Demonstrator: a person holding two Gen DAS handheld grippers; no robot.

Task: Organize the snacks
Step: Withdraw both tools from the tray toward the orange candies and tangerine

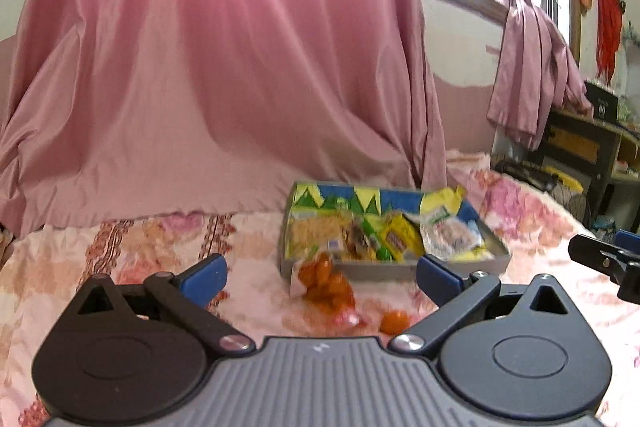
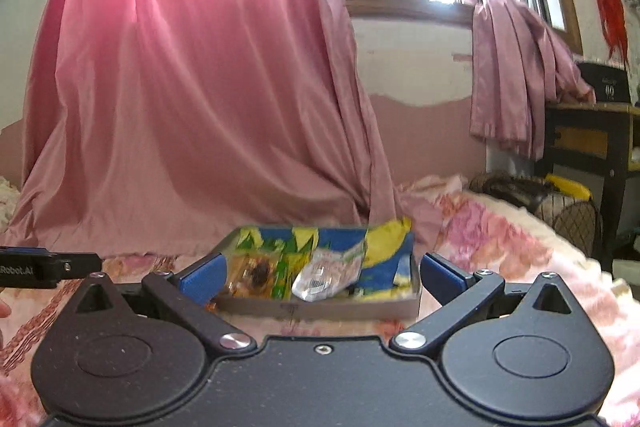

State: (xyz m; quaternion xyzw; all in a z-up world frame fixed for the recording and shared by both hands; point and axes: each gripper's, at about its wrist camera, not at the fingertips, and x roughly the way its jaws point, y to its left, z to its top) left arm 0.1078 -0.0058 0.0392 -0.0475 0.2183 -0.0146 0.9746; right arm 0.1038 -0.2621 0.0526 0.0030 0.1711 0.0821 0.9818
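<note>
Though both spread wide and empty, left tool (image 1: pixel 320 277) over orange snack bag (image 1: pixel 326 287), right tool (image 2: pixel 320 277) before snack box (image 2: pixel 316 309).

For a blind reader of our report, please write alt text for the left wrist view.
The open left gripper points at a bag of orange snacks lying on a floral bedsheet, just in front of a snack-filled box. Pink curtains hang behind.

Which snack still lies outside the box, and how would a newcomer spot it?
On the floral pink bedspread sits a shallow grey cardboard box full of snack packets. Against its near wall lies a clear bag of orange round snacks, the only packet outside the box.
</note>
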